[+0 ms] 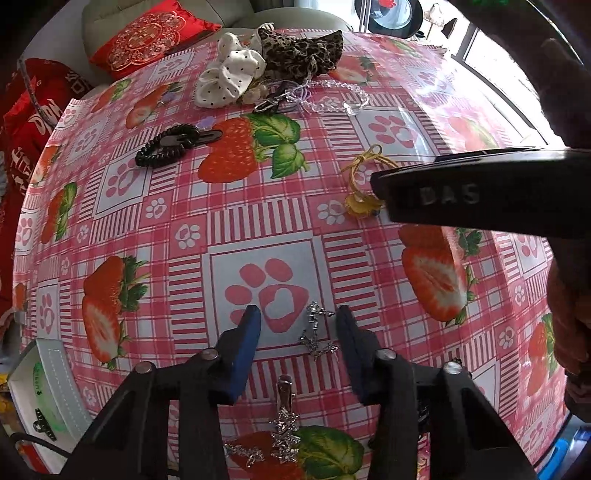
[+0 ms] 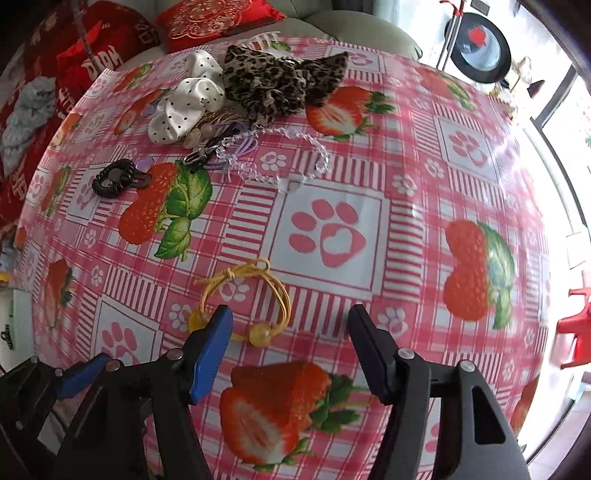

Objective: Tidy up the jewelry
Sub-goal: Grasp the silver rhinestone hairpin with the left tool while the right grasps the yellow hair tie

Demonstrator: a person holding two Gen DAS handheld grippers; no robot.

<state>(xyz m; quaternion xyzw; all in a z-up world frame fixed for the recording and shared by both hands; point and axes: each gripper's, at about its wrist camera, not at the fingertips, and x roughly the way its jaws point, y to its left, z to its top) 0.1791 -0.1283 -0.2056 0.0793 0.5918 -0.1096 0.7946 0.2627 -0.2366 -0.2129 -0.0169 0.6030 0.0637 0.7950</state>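
Note:
My left gripper (image 1: 298, 319) is open just above the tablecloth, its fingers either side of a small silver chain piece (image 1: 317, 330). A silver clip with more chain (image 1: 284, 424) lies below it between the arms. My right gripper (image 2: 291, 321) is open and empty; a yellow cord hair tie with beads (image 2: 251, 299) lies by its left fingertip (image 2: 218, 321). The right gripper also shows in the left wrist view (image 1: 380, 192), beside the same hair tie (image 1: 364, 184). A white jewelry box (image 1: 44, 391) sits at the table's near left edge.
At the far side lie a polka-dot scrunchie (image 2: 184, 99), a leopard scrunchie (image 2: 280, 83), a clear bead bracelet (image 2: 288, 155), a purple cord and clasp (image 2: 207, 151), and a black coil hair tie with a clip (image 2: 118, 179). Red cushions (image 1: 155, 33) lie beyond the table.

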